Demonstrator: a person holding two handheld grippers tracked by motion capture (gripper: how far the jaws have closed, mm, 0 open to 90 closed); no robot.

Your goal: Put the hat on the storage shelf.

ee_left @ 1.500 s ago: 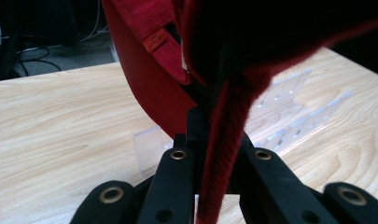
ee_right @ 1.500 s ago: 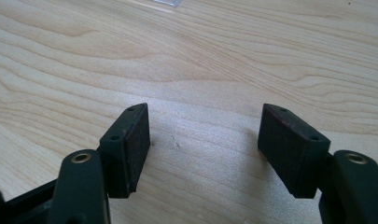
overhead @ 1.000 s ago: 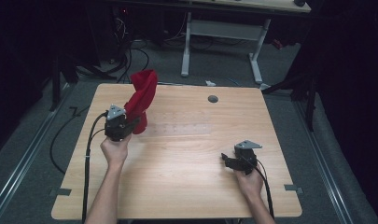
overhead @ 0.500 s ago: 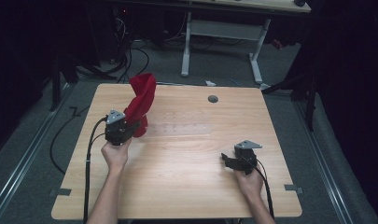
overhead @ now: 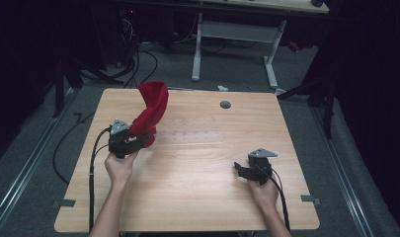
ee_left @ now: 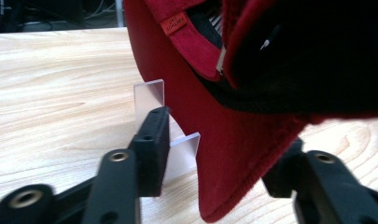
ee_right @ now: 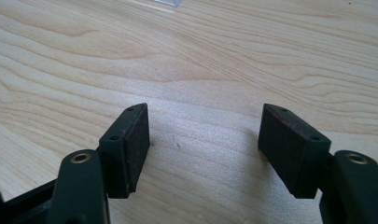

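Where the left gripper sits at the near-left part of the wooden table, a red cap rises from between its jaws, standing tall and leaning away from the hand that holds the tool. Seen in the left gripper view, the cap's brim hangs down into the gap of the left gripper, its curved edge dipping below the pads; one jaw lies against the brim's far side, while the other jaw stands a little off the near side beside a small clear plastic tab, so the jaws are closed only partway around the cap. Above the brim, the cap's dark lining and a red strap with a small label show. Well apart, toward the near-right of the table, the right gripper rests low in the other hand; its jaws stand wide apart over bare wood, gripping nothing.
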